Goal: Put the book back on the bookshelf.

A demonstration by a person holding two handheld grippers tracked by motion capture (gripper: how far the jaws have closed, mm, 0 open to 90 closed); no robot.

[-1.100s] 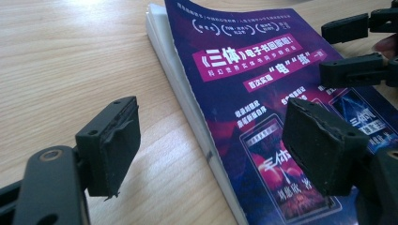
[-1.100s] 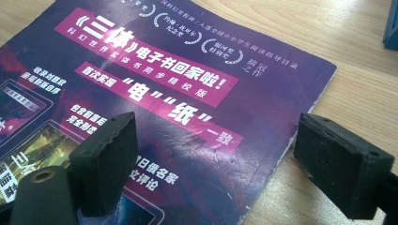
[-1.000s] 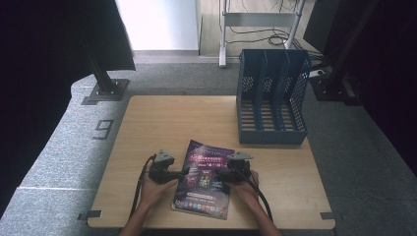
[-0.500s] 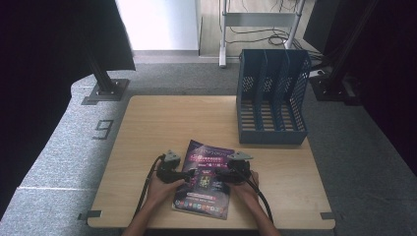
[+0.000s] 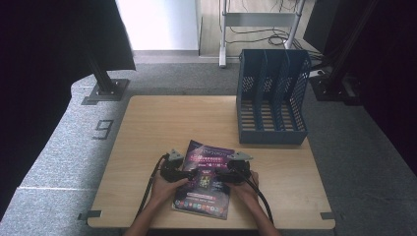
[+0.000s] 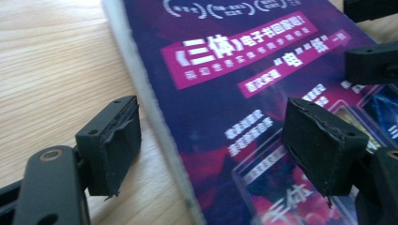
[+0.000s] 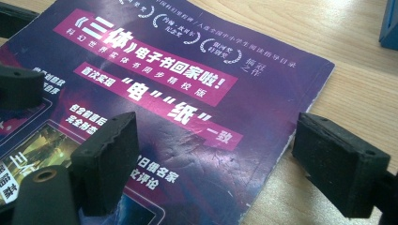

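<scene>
A purple magazine [image 5: 206,183] with white and pink print lies flat on the wooden table [image 5: 162,128], near its front edge. My left gripper [image 5: 192,174] comes in from the magazine's left and my right gripper [image 5: 218,176] from its right, tips facing each other over the cover. In the left gripper view the magazine's [image 6: 234,70] left edge runs between my open left gripper [image 6: 216,140]: one jaw over bare wood, the other over the cover. In the right gripper view my right gripper [image 7: 223,161] stands open astride the magazine's [image 7: 187,70] right edge.
A blue multi-slot file rack [image 5: 272,98] stands at the table's back right; its corner [image 7: 392,23] shows in the right gripper view. The right gripper's jaws [image 6: 371,61] appear far off in the left gripper view. Grey carpet and a black stand base [image 5: 105,91] surround the table.
My left gripper has slid right from beside the magazine until its jaws straddle the left edge. The right gripper has barely moved. The magazine lies as before.
</scene>
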